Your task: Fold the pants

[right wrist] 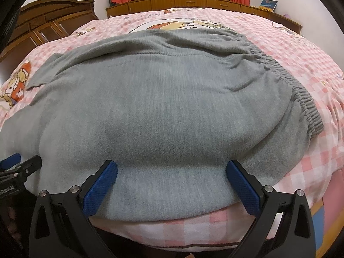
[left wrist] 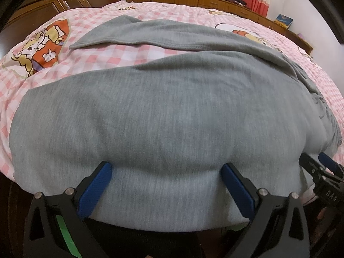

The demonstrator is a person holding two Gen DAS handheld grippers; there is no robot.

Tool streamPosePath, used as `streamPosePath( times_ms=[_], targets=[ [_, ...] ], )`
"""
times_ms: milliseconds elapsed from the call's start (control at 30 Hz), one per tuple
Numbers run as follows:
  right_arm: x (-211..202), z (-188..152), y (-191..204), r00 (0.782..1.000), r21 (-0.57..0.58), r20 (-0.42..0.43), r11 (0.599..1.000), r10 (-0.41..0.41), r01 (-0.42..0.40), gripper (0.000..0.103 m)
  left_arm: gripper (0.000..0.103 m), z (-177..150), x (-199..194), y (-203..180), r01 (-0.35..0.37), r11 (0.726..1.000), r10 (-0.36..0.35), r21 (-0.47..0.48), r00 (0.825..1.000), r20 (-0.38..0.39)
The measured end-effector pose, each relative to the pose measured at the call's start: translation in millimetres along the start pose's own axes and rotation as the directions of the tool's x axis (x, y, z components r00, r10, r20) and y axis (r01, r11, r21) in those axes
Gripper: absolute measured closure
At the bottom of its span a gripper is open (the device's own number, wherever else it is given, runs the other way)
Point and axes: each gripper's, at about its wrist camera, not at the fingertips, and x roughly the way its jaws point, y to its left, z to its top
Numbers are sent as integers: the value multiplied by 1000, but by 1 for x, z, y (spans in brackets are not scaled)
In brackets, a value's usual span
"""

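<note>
Now | left claw [left wrist: 165, 167] wide open | right claw [right wrist: 172, 165] wide open | both on pants [left wrist: 161, 107]

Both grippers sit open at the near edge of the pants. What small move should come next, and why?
Probably close both on the near edge. The left gripper and right gripper are both open, with the pants between their fingers but not pinched. The two legs lie apart on the bed, so nothing is folded yet.
</note>
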Motion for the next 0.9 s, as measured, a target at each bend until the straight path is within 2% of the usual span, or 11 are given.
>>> streamPosePath(
  times_ms=[267, 467, 900],
  targets=[
    [-26, 10, 2, 998, -14, 63, 1000, -22, 23, 0, 0, 10, -22, -7, 3, 998, -3, 56, 1000, 4],
    [-35, 26, 0, 998, 26, 54, 1000, 11, -13, 0, 0, 30, -39, -8, 47, 998, -47, 29, 999, 0],
    [-45, 53, 4, 997, 5, 74, 1000, -6, 6, 0, 0, 71, -54, 2, 62, 998, -62, 12, 998, 8]
  ],
)
